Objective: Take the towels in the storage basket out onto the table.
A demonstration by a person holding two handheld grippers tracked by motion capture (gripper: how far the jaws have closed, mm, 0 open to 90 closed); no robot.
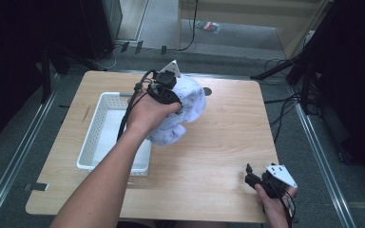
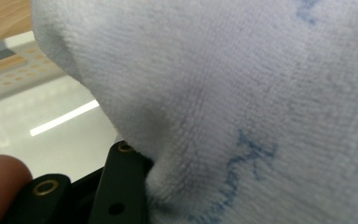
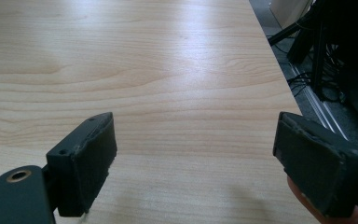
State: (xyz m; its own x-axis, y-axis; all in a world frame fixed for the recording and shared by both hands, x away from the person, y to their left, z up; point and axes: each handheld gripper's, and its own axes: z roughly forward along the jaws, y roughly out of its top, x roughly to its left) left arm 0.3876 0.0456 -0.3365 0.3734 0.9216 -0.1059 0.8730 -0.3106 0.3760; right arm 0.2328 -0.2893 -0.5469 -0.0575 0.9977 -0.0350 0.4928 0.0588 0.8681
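A white towel with faint blue markings (image 1: 186, 102) hangs bunched above the wooden table (image 1: 218, 142), just right of a white plastic basket (image 1: 89, 124). My left gripper (image 1: 165, 91) is shut on the towel's upper left side, held up by a hand. In the left gripper view the terry cloth (image 2: 242, 93) is pressed against one black jaw and hides the other, with the basket's inside (image 2: 51, 126) beyond it. My right gripper (image 1: 251, 177) rests low near the table's front right corner. In its own view the right gripper (image 3: 196, 154) stands open with bare wood (image 3: 144, 56) between the jaws.
The basket lies lengthwise along the left half of the table. A dark round hole (image 1: 207, 91) sits near the far edge. Tripod legs and cables (image 1: 290, 71) stand on the floor beyond the right edge (image 3: 279, 79).
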